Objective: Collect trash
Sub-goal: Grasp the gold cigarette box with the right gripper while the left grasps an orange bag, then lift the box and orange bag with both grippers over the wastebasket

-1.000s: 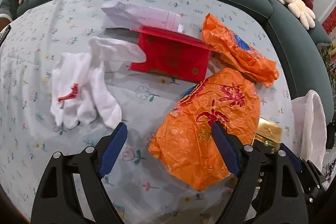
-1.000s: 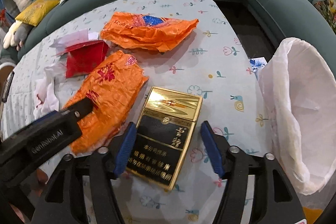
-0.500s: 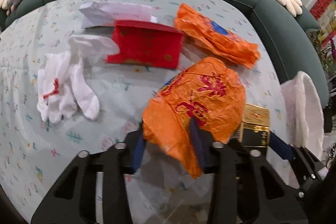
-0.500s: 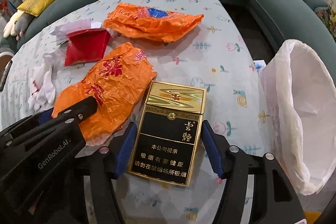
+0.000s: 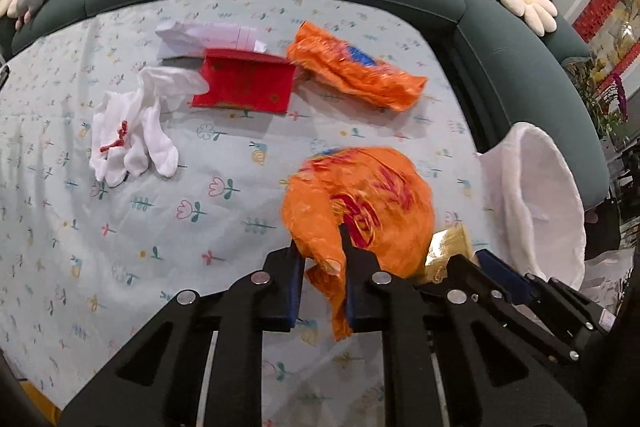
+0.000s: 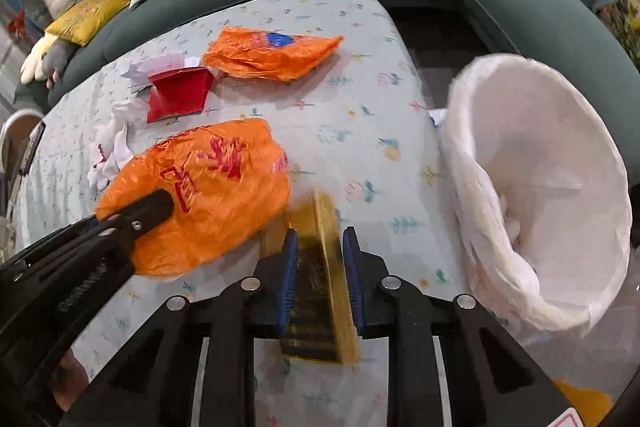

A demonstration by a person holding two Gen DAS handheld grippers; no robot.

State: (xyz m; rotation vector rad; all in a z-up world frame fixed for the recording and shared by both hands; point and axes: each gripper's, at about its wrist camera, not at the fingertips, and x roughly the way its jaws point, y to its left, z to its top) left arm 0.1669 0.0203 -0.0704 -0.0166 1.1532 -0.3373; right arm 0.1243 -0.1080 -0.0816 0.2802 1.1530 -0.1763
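Left gripper [image 5: 322, 283]: jaws closing, pinching an edge of the orange bag [image 5: 360, 211] with red Chinese print, too blurred to read. Right gripper [image 6: 318, 267]: jaws closing, clamping the gold-and-black box [image 6: 316, 267] edge-on; its label is blurring out, unreadable. Both are sitting just left of the white bin bag [image 6: 560, 163], which is gaping open at the desk's [image 5: 120, 227] right edge. Farther from the bin bag: second orange bag [image 5: 352, 71] with a blue patch, red envelope [image 5: 244, 85], white paper [image 5: 200, 37], white gloves [image 5: 132, 131] lying on the floral cloth.
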